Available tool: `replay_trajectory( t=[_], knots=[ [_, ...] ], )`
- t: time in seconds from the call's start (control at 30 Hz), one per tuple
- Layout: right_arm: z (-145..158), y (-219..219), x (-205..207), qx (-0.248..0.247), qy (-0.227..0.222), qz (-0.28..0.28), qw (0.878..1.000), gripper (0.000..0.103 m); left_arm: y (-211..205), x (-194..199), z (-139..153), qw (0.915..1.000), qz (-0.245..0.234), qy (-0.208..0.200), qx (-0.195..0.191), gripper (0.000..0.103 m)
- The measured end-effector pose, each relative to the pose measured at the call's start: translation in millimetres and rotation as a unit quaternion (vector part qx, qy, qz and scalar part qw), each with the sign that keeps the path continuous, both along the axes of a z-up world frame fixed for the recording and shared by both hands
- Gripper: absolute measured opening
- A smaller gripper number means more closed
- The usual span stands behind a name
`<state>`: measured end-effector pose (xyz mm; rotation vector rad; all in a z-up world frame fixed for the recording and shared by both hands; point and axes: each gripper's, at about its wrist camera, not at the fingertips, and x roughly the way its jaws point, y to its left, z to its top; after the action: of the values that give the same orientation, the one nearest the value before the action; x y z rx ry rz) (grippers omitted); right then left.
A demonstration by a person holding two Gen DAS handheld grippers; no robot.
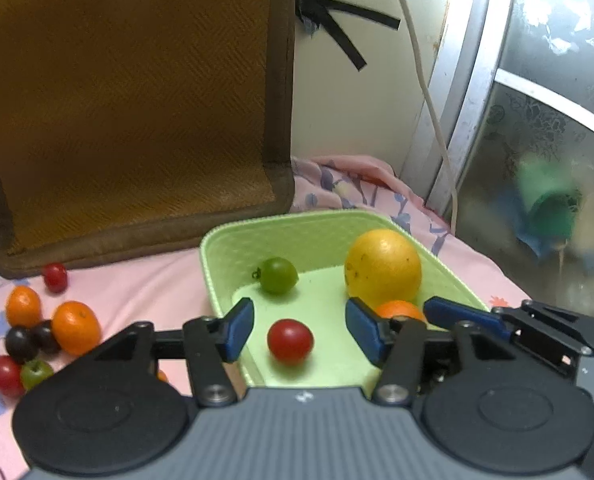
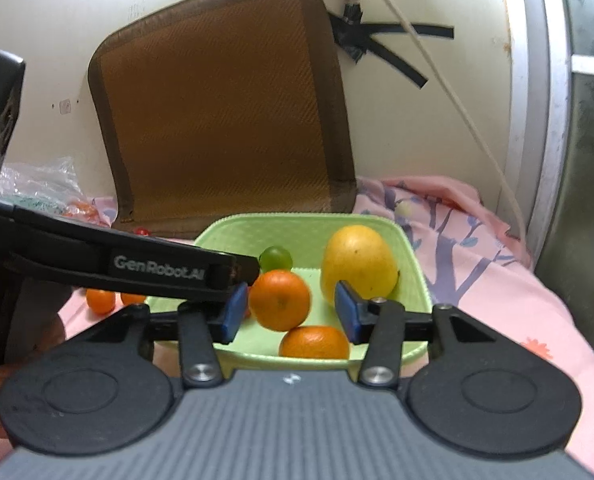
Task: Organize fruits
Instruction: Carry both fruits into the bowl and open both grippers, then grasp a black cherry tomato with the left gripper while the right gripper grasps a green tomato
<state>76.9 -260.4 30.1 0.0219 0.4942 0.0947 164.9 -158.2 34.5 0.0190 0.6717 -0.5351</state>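
Observation:
A light green basket [image 1: 217,264] [image 2: 417,280] on the pink cloth holds a big yellow citrus [image 1: 383,268] [image 2: 357,264], a green tomato [image 1: 277,275] [image 2: 276,257] and a red tomato [image 1: 290,341]. My left gripper [image 1: 303,332] is open over the basket's near side, the red tomato lying below the gap, untouched. My right gripper [image 2: 290,316] is open too; a mandarin [image 2: 279,300] sits between its fingers, touching neither pad. A second mandarin [image 2: 315,342] lies nearer. In the left wrist view one mandarin [image 1: 401,309] peeks from behind the right finger.
Loose fruit lies on the cloth left of the basket: two mandarins [image 1: 75,327], red tomatoes [image 1: 55,277], dark ones [image 1: 21,344], a green one [image 1: 36,374]. A brown cushion [image 1: 137,100] leans on the wall behind. A frosted door [image 1: 537,140] and white cable [image 1: 429,96] stand right.

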Motion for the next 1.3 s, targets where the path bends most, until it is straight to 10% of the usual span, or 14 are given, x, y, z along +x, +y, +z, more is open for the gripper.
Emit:
replay_trajectory(
  t=[0.33, 0.67, 1.3],
  knots=[
    [14.1, 28.4, -32.7, 0.031, -0.02, 0.023, 0.999, 0.051, 79.3, -37.3, 29.4, 0.9955, 0.082, -0.047, -0.012, 0.054],
    [-9.3, 111.0, -26.2, 0.008, 0.038, 0.125, 0.991, 0.041, 211.2, -44.6, -16.3, 0.9756, 0.217, 0.006, 0.032, 0.052],
    [-33.4, 195.8, 77.8, -0.097, 0.068, 0.186, 0.975, 0.04, 227.1, 66.6, -38.7, 0.9816, 0.173, 0.066, -0.048, 0.048]
  ],
)
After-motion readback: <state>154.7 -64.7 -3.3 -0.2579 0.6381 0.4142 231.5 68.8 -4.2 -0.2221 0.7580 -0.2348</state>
